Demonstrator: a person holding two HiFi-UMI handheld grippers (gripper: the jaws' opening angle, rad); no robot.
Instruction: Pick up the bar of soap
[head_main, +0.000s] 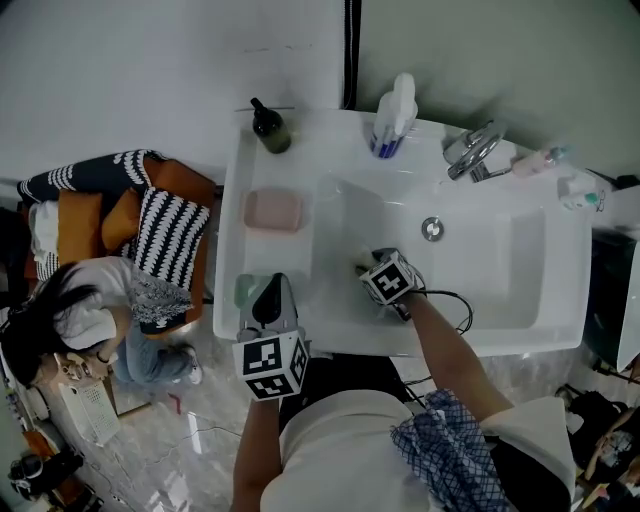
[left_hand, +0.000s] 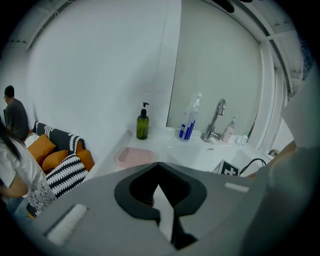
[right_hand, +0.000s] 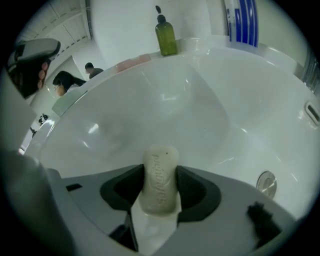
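The bar of soap (right_hand: 160, 180) is pale cream with an embossed face. It stands lengthwise between the two black pads of my right gripper (right_hand: 160, 172), and both pads touch its long edges. In the head view that gripper (head_main: 368, 268) reaches down into the left part of the white basin (head_main: 500, 270), and its marker cube hides most of the soap. My left gripper (head_main: 268, 292) hovers over the counter's front left corner, and its jaws (left_hand: 157, 167) meet with nothing between them.
A pink soap dish (head_main: 273, 210) lies on the left counter, with a green pump bottle (head_main: 270, 128) behind it. A spray bottle (head_main: 395, 118) and the faucet (head_main: 475, 152) stand at the back; the drain (head_main: 432, 228) is mid-basin. A person (head_main: 70, 310) sits on the floor at left.
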